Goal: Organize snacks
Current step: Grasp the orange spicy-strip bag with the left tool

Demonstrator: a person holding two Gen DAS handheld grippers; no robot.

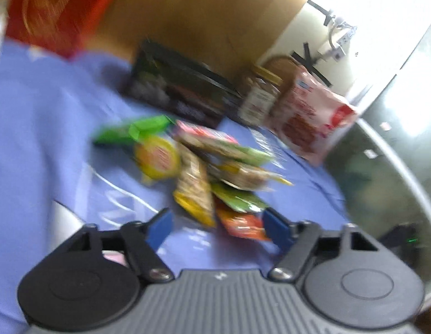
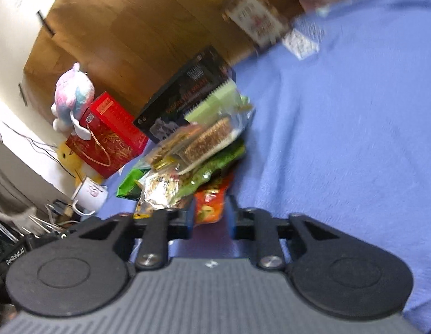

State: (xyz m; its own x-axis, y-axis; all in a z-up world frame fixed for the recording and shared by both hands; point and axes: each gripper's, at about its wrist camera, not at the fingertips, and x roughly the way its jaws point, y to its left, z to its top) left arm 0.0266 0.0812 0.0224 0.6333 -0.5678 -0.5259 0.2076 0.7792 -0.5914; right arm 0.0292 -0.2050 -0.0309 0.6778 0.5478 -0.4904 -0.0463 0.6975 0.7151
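A loose pile of snack packets point(image 1: 204, 167) lies on the blue cloth point(image 1: 43, 139). In it are a green packet point(image 1: 132, 132), a round yellow one point(image 1: 158, 157) and several bars. My left gripper point(image 1: 218, 229) is open just short of the pile, with the ends of a yellow packet point(image 1: 196, 208) and an orange packet point(image 1: 240, 224) between its blue pads. In the right wrist view the same pile point(image 2: 193, 150) is seen from its other side. My right gripper point(image 2: 210, 217) stands narrow, shut on the end of the orange packet point(image 2: 210, 203).
Behind the pile stand a black box point(image 1: 176, 89), a jar point(image 1: 260, 97) and a red-and-white pouch point(image 1: 310, 117). A red gift bag point(image 2: 107, 133), a plush toy point(image 2: 72, 94) and a white mug point(image 2: 90, 193) are off to one side. The cloth ends at a dark edge point(image 1: 382, 167).
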